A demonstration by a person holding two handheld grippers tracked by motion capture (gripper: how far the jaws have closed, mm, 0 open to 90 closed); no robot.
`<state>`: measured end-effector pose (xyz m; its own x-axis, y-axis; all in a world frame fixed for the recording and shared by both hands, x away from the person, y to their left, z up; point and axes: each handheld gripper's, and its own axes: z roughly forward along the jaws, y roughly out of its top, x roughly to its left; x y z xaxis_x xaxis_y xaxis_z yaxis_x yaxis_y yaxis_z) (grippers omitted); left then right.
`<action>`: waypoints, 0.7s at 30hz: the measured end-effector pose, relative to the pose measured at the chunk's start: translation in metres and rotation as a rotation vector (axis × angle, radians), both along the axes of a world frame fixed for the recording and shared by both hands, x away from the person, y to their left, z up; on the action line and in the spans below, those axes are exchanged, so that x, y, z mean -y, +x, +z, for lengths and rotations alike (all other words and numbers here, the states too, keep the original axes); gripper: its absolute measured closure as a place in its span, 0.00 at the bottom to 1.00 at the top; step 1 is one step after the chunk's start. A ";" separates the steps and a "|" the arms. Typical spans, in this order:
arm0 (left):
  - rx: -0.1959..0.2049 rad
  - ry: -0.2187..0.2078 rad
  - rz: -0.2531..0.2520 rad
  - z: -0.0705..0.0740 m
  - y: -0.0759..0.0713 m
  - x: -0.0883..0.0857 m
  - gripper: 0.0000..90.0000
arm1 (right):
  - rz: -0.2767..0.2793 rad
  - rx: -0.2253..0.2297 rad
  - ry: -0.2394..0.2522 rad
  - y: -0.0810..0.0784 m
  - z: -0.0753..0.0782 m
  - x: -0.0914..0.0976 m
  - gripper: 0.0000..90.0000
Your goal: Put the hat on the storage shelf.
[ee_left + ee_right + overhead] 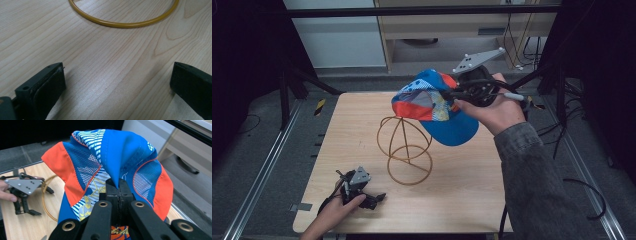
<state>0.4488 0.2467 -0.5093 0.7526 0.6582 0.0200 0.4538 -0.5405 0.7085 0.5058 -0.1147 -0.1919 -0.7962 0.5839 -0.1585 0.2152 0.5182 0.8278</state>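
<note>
Blue-and-orange cap point(434, 105) hangs pinched in my clenched right claw point(451, 95) just above the wire stand point(406, 145), not yet seated on it, while my left claw point(373, 199) rests released on the tabletop point(472, 190).

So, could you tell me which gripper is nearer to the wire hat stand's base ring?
Left. The left gripper rests open on the table just short of the wire hat stand's base ring, while the right gripper holds the cap raised above the stand.
</note>
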 end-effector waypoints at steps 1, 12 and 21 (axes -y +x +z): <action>0.000 0.000 -0.002 0.000 0.000 0.000 0.00 | 0.007 -0.002 0.000 0.002 0.000 -0.005 1.00; 0.000 0.000 -0.002 0.000 0.000 0.000 0.00 | 0.050 -0.022 -0.028 0.013 -0.003 -0.038 1.00; 0.001 -0.001 0.000 0.000 0.000 0.000 0.00 | 0.079 -0.037 -0.072 0.023 -0.004 -0.065 1.00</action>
